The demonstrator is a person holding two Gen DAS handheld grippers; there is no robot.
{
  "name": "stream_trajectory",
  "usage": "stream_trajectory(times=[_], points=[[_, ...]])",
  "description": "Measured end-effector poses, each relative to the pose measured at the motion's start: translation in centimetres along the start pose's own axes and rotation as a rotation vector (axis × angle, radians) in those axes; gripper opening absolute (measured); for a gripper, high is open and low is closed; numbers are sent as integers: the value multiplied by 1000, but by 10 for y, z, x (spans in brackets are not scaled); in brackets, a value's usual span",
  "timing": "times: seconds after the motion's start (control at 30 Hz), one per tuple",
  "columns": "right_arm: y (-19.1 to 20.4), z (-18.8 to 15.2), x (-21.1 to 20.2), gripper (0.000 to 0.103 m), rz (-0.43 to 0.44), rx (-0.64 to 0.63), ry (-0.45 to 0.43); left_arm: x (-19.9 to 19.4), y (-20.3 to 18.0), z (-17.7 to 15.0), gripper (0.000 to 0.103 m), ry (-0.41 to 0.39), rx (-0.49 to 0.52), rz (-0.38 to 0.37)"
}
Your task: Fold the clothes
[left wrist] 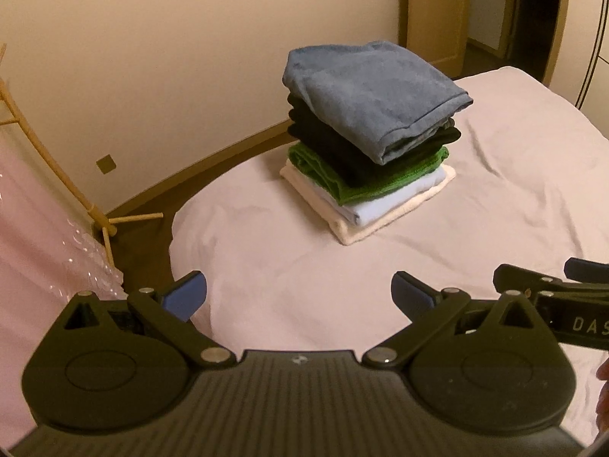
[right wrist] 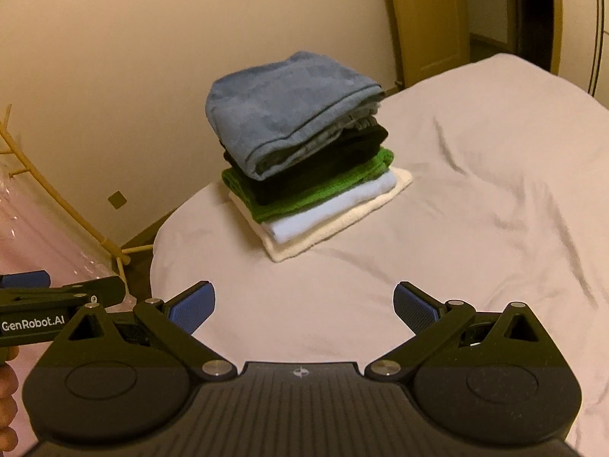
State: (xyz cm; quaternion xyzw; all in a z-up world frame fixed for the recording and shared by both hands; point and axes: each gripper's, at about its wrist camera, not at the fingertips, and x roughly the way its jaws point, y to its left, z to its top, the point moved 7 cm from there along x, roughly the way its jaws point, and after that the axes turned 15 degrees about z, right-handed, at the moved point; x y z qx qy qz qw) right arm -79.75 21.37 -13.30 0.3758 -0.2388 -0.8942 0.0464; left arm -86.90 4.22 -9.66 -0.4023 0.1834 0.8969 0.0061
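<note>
A stack of folded clothes (left wrist: pixel 367 141) stands on the bed (left wrist: pixel 495 198), near its far left corner. From the top it holds a blue-grey piece (left wrist: pixel 365 93), a black one, a green one (left wrist: pixel 399 177), a pale blue one and a cream one. The stack also shows in the right wrist view (right wrist: pixel 304 152). My left gripper (left wrist: pixel 298 297) is open and empty, above the sheet in front of the stack. My right gripper (right wrist: pixel 304 306) is open and empty, beside the left one and short of the stack.
The bed's pale pink sheet (right wrist: pixel 475 209) is wrinkled to the right. A wooden rack (left wrist: pixel 57 175) with pink plastic-covered cloth stands on the floor at left. A beige wall and a doorway (left wrist: pixel 533 19) lie behind the bed.
</note>
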Motion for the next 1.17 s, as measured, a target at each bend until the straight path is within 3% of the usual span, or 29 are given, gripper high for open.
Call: stream_trajectory(times=[0.6, 1.17], points=[[-47, -1, 4, 103, 5, 25, 47, 9, -42, -4, 102, 58, -16, 6], [-51, 5, 2, 103, 15, 29, 33, 4, -46, -4, 102, 38, -19, 8]])
